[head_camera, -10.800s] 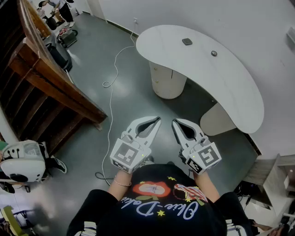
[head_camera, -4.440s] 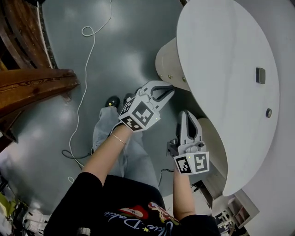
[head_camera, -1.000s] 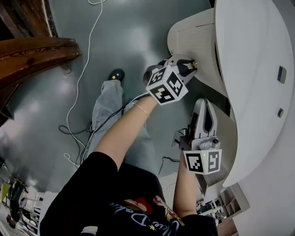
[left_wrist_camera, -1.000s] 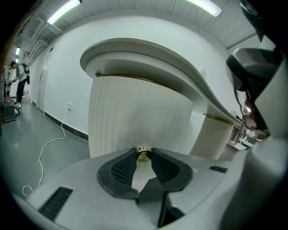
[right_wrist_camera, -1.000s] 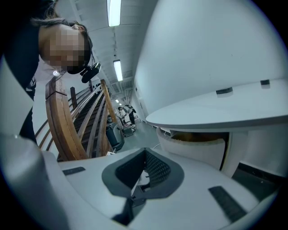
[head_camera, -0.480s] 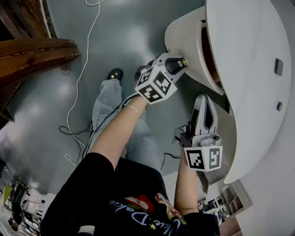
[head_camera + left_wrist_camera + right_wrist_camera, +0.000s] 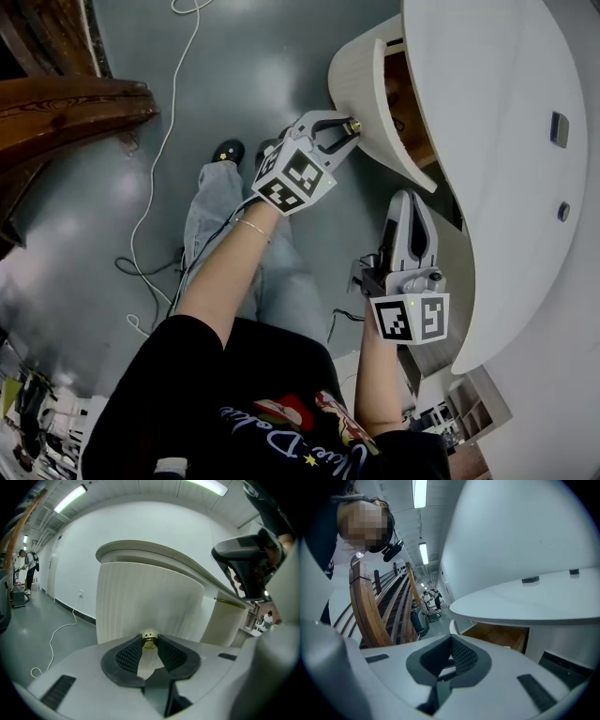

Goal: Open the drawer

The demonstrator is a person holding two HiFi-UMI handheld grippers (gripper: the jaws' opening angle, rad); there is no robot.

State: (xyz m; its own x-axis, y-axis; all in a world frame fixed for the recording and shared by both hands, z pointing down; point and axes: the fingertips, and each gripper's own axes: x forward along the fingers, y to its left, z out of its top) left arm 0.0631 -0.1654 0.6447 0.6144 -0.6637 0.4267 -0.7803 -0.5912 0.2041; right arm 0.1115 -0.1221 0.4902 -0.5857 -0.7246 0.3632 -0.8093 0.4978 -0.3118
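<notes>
The white curved drawer front point(image 7: 361, 75) stands pulled out from under the white table top point(image 7: 497, 141), and its wooden inside point(image 7: 405, 94) shows. My left gripper point(image 7: 349, 127) is shut on the small brass knob point(image 7: 149, 640) of the ribbed drawer front point(image 7: 140, 602), one pad on each side of it. My right gripper point(image 7: 410, 199) hangs below the table's edge, its jaws shut with nothing in them. In the right gripper view its pads point(image 7: 461, 656) meet at the tip, and the open drawer's wooden inside point(image 7: 501, 634) lies beyond.
A wooden staircase point(image 7: 66, 103) runs along the left, and a white cable point(image 7: 159, 141) lies on the grey floor. My own leg and shoe point(image 7: 228, 150) are below the left gripper. A second pedestal point(image 7: 459, 272) stands right of the right gripper. Two small fittings point(image 7: 560, 129) sit in the table top.
The drawer has come farther out from under the table top, showing more of its wooden inside. My left gripper moved left with the knob. The right gripper stayed put.
</notes>
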